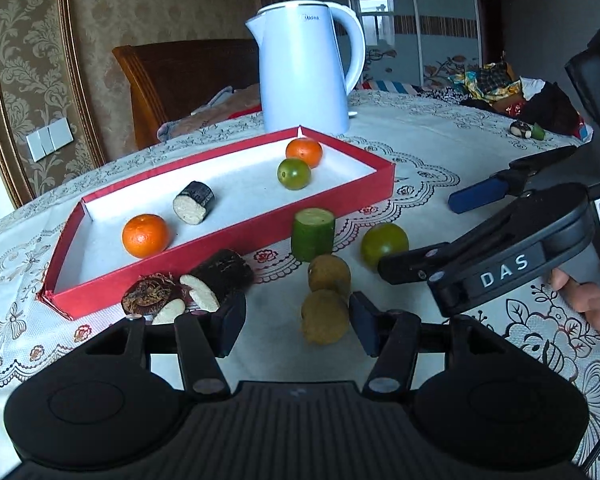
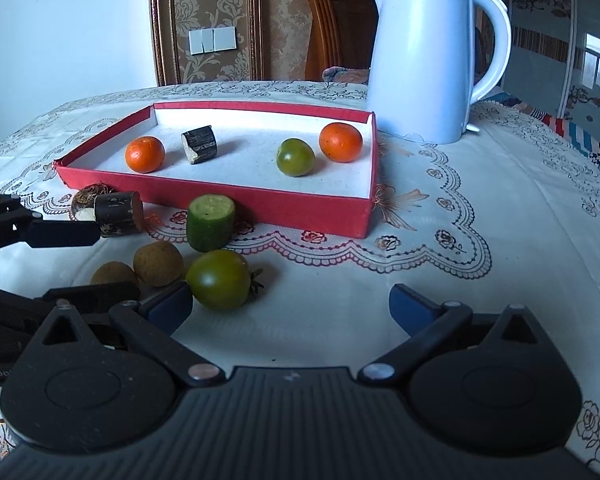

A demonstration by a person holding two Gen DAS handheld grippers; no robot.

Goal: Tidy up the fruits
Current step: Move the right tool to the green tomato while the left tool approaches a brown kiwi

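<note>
Green cucumber piece upright, cut-end up

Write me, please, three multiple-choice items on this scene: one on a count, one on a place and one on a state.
1. How many orange fruits lie in the red tray?
A) one B) two C) three
2. Where does the white kettle stand?
A) in the tray B) on a chair C) on the table, behind the tray
3. How is the right gripper?
A) open, holding nothing B) shut on a fruit C) shut on the kettle's handle

Key: B, one lies near each end of the tray; C, its base rests on the table beyond the far corner; A, its fingers stand wide apart over bare cloth.
</note>
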